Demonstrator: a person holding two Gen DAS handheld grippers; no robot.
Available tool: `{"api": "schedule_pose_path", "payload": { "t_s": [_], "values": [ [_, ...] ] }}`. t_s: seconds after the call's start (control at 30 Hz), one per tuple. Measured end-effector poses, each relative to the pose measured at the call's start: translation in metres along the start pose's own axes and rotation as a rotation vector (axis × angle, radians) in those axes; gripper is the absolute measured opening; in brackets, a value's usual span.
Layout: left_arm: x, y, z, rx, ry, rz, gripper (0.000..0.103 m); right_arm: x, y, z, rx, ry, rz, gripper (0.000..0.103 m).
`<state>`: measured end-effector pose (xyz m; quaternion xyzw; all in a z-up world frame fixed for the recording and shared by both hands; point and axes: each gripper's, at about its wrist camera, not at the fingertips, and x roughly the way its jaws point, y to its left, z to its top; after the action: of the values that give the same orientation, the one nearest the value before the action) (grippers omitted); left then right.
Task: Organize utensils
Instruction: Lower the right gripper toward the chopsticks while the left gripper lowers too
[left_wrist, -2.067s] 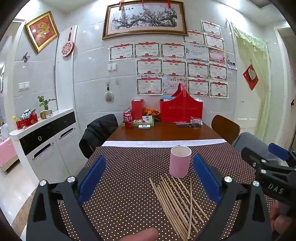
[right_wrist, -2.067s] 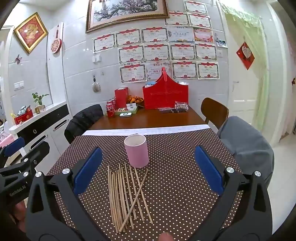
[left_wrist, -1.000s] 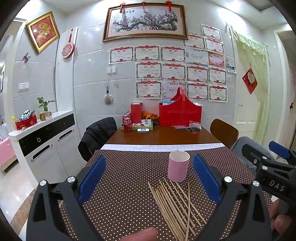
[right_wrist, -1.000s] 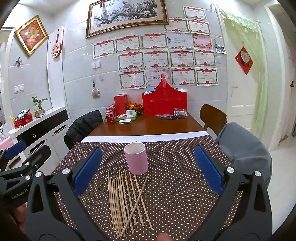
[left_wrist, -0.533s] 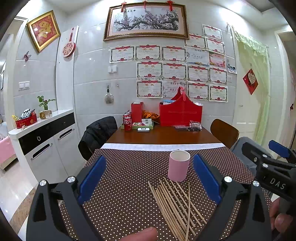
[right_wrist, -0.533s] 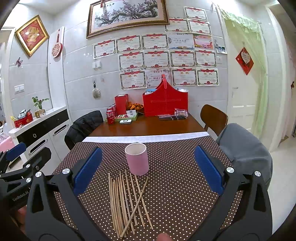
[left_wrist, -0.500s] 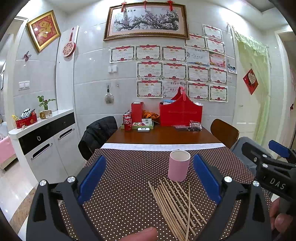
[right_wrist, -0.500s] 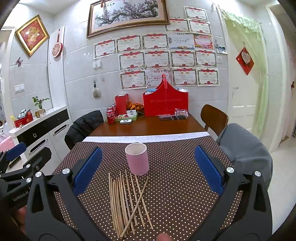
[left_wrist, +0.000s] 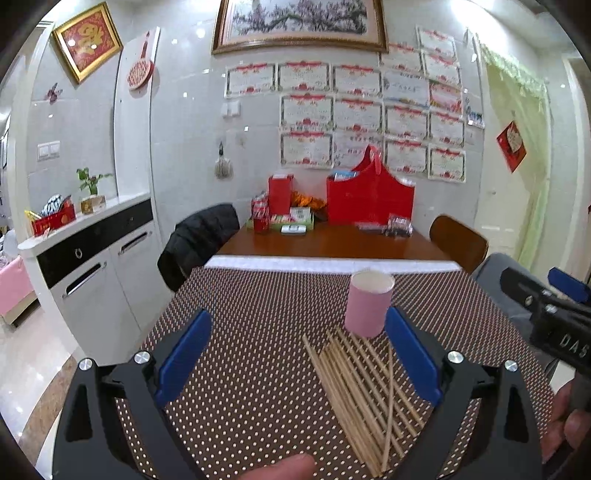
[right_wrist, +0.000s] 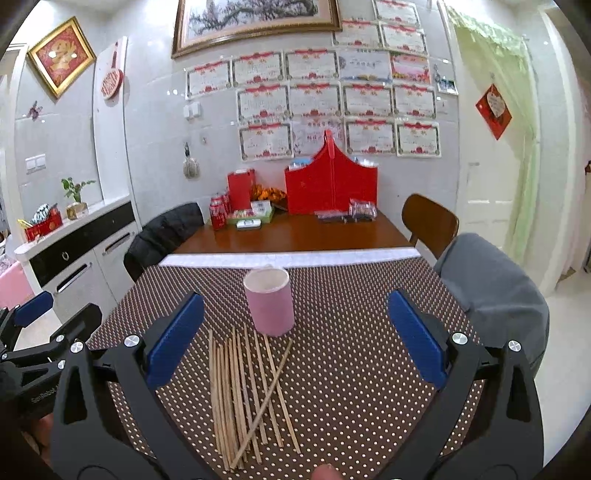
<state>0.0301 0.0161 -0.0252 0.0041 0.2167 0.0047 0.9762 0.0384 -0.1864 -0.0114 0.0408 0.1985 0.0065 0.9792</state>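
Between the right gripper's (right_wrist: 295, 343) spread fingers lie the wooden chopsticks (right_wrist: 243, 395) — loose on the dotted tablecloth (right_wrist: 351, 369), one crossing the rest. Just beyond them stands the pink cup (right_wrist: 271, 301). Left gripper (left_wrist: 299, 354) — likewise wide apart, holding nothing.

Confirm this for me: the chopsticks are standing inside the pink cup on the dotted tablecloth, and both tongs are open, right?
Not quite. The chopsticks lie flat on the dotted tablecloth in front of the pink cup, not inside it, as the right wrist view shows. Both the left tongs and right tongs are open.
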Motion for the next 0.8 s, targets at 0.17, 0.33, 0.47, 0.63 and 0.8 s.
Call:
{"api": "schedule_pose_path", "payload": {
  "t_s": [0.17, 0.33, 0.47, 0.63, 0.8],
  "values": [
    [0.029, 0.002, -0.022, 0.010, 0.088, 0.020, 0.094, 0.028, -0.010, -0.017, 0.004, 0.080, -0.014, 0.097],
    [0.062, 0.003, -0.049, 0.024, 0.182, 0.031, 0.094, 0.054, -0.020, -0.035, 0.006, 0.162, -0.023, 0.097],
    [0.088, -0.002, -0.072, 0.052, 0.254, 0.040, 0.094, 0.073, -0.026, -0.051, 0.000, 0.226, -0.031, 0.097],
    [0.123, -0.008, -0.099, 0.082, 0.358, 0.049, 0.094, 0.095, -0.034, -0.067, -0.009, 0.303, -0.040, 0.097],
    [0.149, -0.010, -0.114, 0.082, 0.443, 0.028, 0.094, 0.114, -0.038, -0.083, -0.018, 0.362, -0.043, 0.097]
  ]
}}
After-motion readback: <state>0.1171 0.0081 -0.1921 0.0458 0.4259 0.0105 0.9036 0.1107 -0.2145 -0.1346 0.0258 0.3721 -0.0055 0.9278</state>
